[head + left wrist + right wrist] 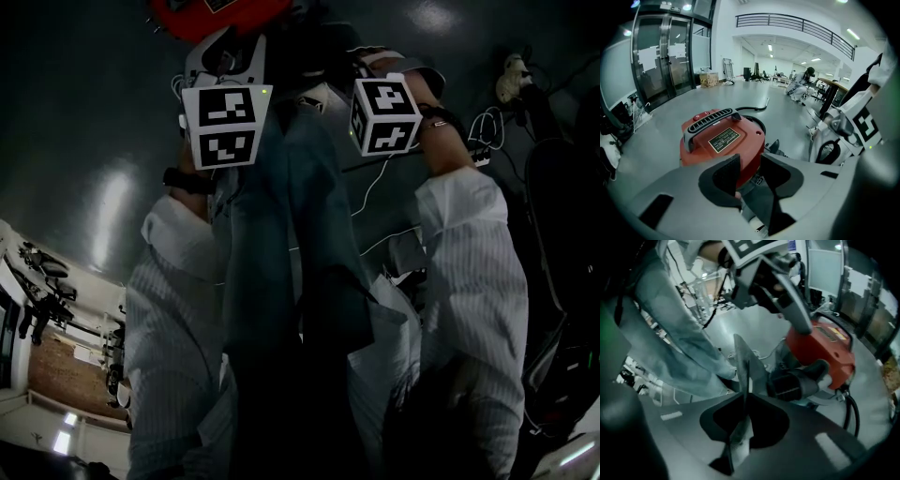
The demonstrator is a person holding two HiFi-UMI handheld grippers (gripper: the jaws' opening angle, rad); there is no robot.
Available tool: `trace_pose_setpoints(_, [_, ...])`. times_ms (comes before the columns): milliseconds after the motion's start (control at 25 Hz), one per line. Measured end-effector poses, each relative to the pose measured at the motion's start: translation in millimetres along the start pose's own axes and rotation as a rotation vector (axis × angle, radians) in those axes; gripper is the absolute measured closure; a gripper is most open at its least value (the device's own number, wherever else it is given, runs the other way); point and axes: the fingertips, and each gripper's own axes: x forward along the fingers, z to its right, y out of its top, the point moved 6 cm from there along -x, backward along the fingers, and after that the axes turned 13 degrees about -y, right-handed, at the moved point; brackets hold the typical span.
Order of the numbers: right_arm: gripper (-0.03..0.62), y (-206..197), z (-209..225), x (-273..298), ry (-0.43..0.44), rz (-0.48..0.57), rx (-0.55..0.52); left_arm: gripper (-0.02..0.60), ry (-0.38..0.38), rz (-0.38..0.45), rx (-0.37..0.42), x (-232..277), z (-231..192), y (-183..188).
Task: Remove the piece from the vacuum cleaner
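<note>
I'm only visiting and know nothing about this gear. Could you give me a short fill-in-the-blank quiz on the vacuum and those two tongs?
1. The body of the vacuum cleaner is coloured ____.
2. The handle across its top is coloured ____.
3. Open or shut: the left tongs are ____.
4. Open or shut: the right tongs are ____.

Missing words: red; black; open; shut.

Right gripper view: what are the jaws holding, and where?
The right gripper is shut on a thin grey sheet, pinched near its lower end; what the sheet is cannot be told.
</note>
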Motion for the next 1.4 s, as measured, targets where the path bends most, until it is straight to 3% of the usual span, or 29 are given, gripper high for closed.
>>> trace_pose_setpoints(80, [0.567, -2.4, -16.4, -0.3, 0.039, 0.0, 0.015, 0.443, -0.002, 0.001, -0.014, 2.0, 0.0, 1.5])
trace_pose_setpoints(120, [0.566, -6.2, -20.2, -0.7, 0.031, 0.0, 0.078, 0.443, -0.007, 0.003, -0.028, 4.2, -0.2, 2.7])
trace_pose_setpoints(360, [0.566, -18.4, -12.5, -30.6, -0.04, 0.009, 0.643, 0.443, -0.078, 0.009, -0.116, -8.7, 5.3, 18.3])
trace_pose_setpoints(480, [0.566, -11.8, -16.9, -80.7, -0.071, 0.06, 0.881, 0.443, -0.045, 0.053, -0.084, -53.0, 26.3, 45.4])
trace_pose_setpoints(600, [0.566, 9.8, -12.2, -140.5, -0.134, 0.151, 1.058, 0.489, 0.005, 0.101, -0.093, -109.2, 42.7, 73.1])
trace_pose_setpoints(720, [0.565, 43.0, -1.9, -202.5, -0.214, 0.207, 1.124, 0.546, 0.06, 0.157, -0.129, -169.9, 53.1, 102.2])
trace_pose_setpoints(880, [0.564, 84.9, 9.8, -294.6, -0.317, 0.251, 1.09, 0.577, 0.072, 0.284, -0.193, -250.9, 77.2, 151.2])
trace_pose_setpoints(1120, [0.565, 132.2, 23.7, -430.8, -0.427, 0.415, 1.176, 0.577, 0.077, 0.388, -0.084, -363.9, 112.7, 224.9])
trace_pose_setpoints(1400, [0.562, 170.0, 55.2, -536.1, -0.553, 0.772, 1.273, 0.577, 0.09, 0.521, -0.02, -429.1, 137.9, 296.4])
